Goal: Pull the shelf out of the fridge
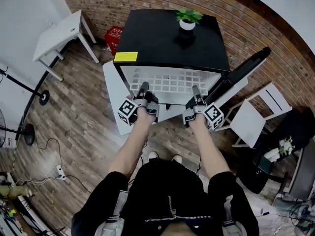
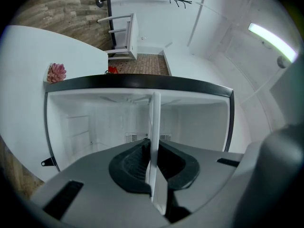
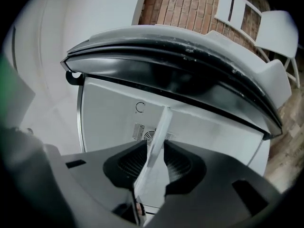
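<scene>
A black mini fridge (image 1: 172,38) stands in front of me with its door (image 1: 246,68) swung open to the right. Its white wire shelf (image 1: 170,82) sticks partly out of the front. My left gripper (image 1: 144,87) is at the shelf's front left and is shut on the thin white shelf edge (image 2: 154,122). My right gripper (image 1: 196,90) is at the front right. The shelf edge (image 3: 159,132) runs between its jaws, with a gap showing beside it, so it is open around the edge.
A potted plant (image 1: 187,18) sits on top of the fridge. A white table (image 1: 59,33) stands at the back left and a red crate (image 1: 114,36) beside the fridge. A white chair (image 1: 253,117) is close on the right. Cables lie on the wooden floor at the left.
</scene>
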{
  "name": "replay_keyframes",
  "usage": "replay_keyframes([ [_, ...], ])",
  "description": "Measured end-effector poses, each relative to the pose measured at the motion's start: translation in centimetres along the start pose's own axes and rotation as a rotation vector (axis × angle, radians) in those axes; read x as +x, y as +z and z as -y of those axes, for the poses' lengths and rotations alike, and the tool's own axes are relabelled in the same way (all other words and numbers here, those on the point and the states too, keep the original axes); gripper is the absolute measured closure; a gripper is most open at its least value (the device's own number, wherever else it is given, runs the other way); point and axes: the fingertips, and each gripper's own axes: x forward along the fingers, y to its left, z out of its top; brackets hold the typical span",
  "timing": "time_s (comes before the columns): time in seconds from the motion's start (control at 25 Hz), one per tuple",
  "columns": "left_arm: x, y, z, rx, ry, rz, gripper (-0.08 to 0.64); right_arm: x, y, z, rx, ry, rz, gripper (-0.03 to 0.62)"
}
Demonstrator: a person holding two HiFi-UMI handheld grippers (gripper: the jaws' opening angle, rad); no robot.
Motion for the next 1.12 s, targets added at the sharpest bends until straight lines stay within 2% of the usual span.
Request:
replay_keyframes([
  [0.2,-0.5,-0.1,0.0,-0.001,-0.005,-0.006,0.523,0.2,0.0,-0.1,0.040,0.031,0.008,0.540],
  [0.36,-0.8,-0.2,0.0,-0.011,-0.009,-0.013,0.523,-0.1,-0.2,0.0,0.121,0.055,0.016,0.545],
  [0.56,-1.5,-0.3,-0.1,-0.016,-0.015,-0.041,0.523,-0.9,-0.5,0.8,0.180,0.039,0.036,0.548],
  [1.12,-3.2,-0.9,0.3,-0.011,-0.026,-0.104,0.523,-2.9,-0.9,0.2,0.240,0.009,0.090,0.558],
])
